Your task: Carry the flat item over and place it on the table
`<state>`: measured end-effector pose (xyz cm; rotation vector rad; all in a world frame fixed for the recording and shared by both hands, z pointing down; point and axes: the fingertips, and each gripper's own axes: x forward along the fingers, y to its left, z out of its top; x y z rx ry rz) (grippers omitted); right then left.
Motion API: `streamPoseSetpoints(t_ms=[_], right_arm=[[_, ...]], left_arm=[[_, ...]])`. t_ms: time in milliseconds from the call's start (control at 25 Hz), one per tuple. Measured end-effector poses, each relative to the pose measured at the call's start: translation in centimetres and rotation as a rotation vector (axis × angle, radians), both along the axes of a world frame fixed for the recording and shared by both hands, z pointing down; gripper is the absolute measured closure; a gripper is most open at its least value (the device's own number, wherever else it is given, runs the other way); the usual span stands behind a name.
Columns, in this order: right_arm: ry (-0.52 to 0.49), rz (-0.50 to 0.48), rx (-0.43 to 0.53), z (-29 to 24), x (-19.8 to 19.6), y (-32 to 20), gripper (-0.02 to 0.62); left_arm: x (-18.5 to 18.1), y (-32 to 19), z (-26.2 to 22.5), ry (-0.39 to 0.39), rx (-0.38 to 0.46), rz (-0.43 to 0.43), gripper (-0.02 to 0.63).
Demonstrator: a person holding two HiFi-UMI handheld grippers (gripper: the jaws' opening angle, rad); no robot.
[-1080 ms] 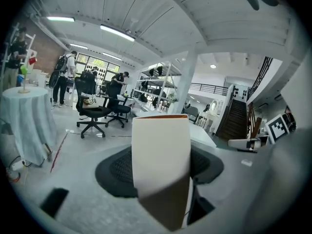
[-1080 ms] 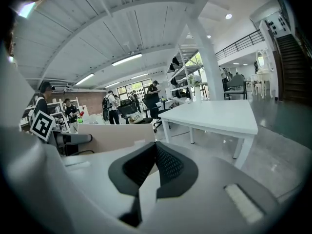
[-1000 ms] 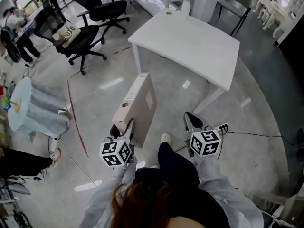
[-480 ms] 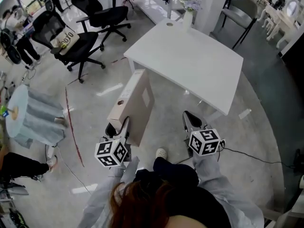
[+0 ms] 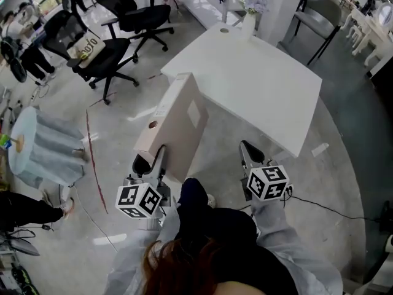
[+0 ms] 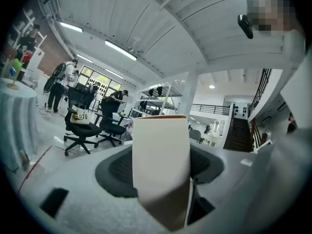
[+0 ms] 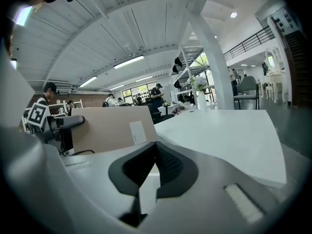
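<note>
A flat beige cardboard box (image 5: pixel 175 125) with a white label stands on its long edge in the air, its far end reaching the near corner of the white table (image 5: pixel 258 78). My left gripper (image 5: pixel 149 163) is shut on the box's near end; in the left gripper view the box (image 6: pixel 161 165) fills the space between the jaws. My right gripper (image 5: pixel 249 157) hangs to the right of the box, apart from it, shut on nothing. In the right gripper view the box (image 7: pixel 109 126) shows at the left and the table top (image 7: pixel 229 130) stretches ahead.
Black office chairs (image 5: pixel 104 54) stand at the upper left. A round table with a pale cloth (image 5: pixel 37 140) is at the left beside a red floor line (image 5: pixel 95 158). A vase of flowers (image 5: pixel 249 20) sits on the table's far corner. A cable (image 5: pixel 331 208) trails at the right.
Both grippers have moved forward toward the white table. The box has risen with the left gripper, and its far end now reaches the table's corner.
</note>
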<state>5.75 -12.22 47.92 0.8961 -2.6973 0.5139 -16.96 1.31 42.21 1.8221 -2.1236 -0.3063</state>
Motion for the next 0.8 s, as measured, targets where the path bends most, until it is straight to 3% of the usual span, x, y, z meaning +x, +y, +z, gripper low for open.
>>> streamPoseSetpoints(t_ms=[360,560,800], right_arm=[[-0.018,0.012,0.013,-0.1,-3.0,-5.6,0.588],[-0.038,0.046,0.018,-0.8,-5.5,-11.3,0.588],[-0.037,0.050,0.043,-2.1,-10.2,-17.5,0.588]], left_arm=[[-2.6,-7.4,-0.9,0.040,0.061,0.022,0.324],[-6.3,-12.4,-4.0,0.059,0.167,0.032,0.325],[-11.0,-17.1,-6.3,0.115,0.131,0.102,0.325]])
